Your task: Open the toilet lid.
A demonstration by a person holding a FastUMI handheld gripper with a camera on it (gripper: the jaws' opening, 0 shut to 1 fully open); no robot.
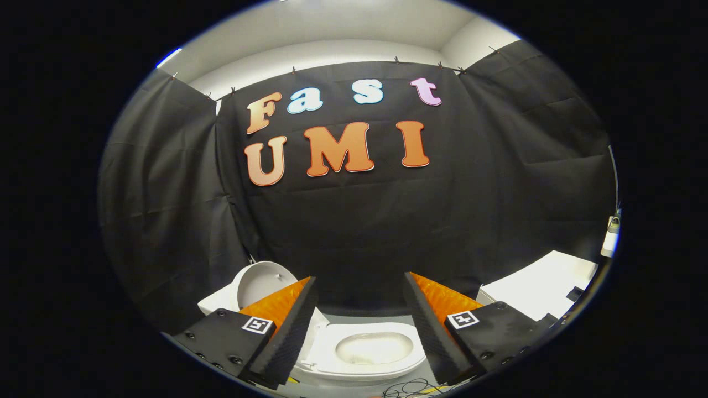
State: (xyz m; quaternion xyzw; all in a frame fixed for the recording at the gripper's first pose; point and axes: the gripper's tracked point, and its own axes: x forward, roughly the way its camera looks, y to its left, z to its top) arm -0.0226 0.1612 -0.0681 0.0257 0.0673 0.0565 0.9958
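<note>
Black cloth walls the booth behind everything you see, with a pale ceiling along the top of the frame. Going from the left, the toilet lid [260,284] stands raised at lower left, partly behind your tool's left finger [285,326], and the open toilet bowl [373,348] sits at bottom centre, showing in the gap between the two fingers. Your tool [359,331] is spread wide with nothing between its orange-and-black fingers, a tangle of dark cables [409,389] lies on the floor below the bowl, and a white box [539,290] sits at lower right.
</note>
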